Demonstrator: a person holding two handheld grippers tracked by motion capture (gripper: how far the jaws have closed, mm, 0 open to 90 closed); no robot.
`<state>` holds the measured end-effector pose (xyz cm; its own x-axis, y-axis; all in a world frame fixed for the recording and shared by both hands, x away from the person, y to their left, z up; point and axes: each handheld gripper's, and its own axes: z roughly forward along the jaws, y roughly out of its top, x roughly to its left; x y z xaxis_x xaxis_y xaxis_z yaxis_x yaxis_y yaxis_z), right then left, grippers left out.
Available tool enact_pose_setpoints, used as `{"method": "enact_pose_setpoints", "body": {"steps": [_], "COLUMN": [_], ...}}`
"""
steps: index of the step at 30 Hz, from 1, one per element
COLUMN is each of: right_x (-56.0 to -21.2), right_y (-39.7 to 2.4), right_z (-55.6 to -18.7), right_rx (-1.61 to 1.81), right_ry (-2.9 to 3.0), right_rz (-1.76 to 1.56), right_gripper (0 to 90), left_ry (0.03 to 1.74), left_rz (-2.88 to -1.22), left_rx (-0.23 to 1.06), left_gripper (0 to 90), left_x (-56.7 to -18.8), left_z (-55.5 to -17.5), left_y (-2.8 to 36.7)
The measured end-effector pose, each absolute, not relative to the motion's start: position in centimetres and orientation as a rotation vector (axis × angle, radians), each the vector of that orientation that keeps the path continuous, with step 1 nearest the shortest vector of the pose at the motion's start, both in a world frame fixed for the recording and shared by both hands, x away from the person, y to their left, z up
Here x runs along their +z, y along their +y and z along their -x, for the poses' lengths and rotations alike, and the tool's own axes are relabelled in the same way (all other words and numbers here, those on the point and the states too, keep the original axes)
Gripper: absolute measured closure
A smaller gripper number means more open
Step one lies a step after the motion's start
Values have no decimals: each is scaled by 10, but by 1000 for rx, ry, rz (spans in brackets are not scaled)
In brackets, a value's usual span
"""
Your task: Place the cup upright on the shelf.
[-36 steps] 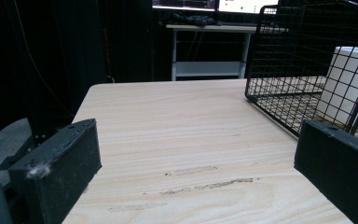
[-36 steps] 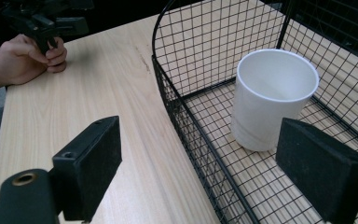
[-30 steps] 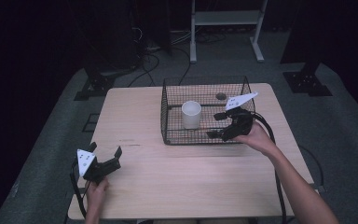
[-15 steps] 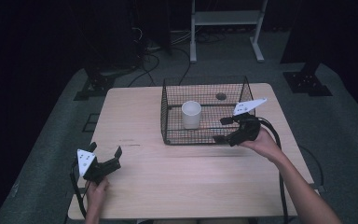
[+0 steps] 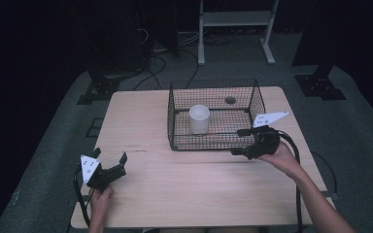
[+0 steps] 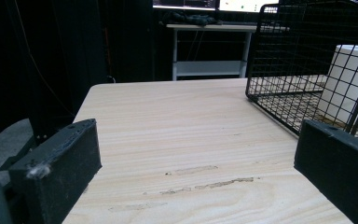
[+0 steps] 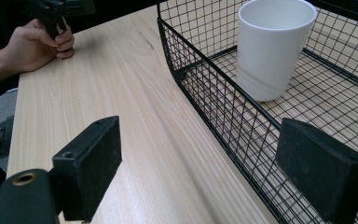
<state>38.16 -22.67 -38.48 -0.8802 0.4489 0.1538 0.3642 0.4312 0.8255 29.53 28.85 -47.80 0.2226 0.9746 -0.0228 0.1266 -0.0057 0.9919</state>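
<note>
Left tongs (image 5: pixel 110 163): at seven o'clock on the bench (image 5: pixel 141 121), jaws spread wide, nothing between them.
Right tongs (image 5: pixel 239 141): at four o'clock, jaws apart, just outside the basket's near right corner.
Wire basket (image 5: pixel 175 114): centre-far bench.
White cup (image 5: pixel 199 119): upright inside the basket.

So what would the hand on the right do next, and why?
Probably draw the right gripper back from the black wire basket and set it down. Its jaws stand open and empty by the basket's near corner, and the white ceramic cup stands upright inside, apart from them.
</note>
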Motion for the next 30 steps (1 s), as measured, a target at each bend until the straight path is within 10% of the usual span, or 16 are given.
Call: {"method": "enact_pose_setpoints", "body": {"steps": [30], "right_x": [-400], "right_y": [-263], "right_z": [-348], "right_rx": [1450], "right_ry": [2537], "right_rz": [-779], "right_gripper": [139], "left_ry": [1131], "left_rz": [-1396], "left_rx": [976], "left_gripper": [0], "left_x": [-478], "left_z": [-295], "left_y": [288]}}
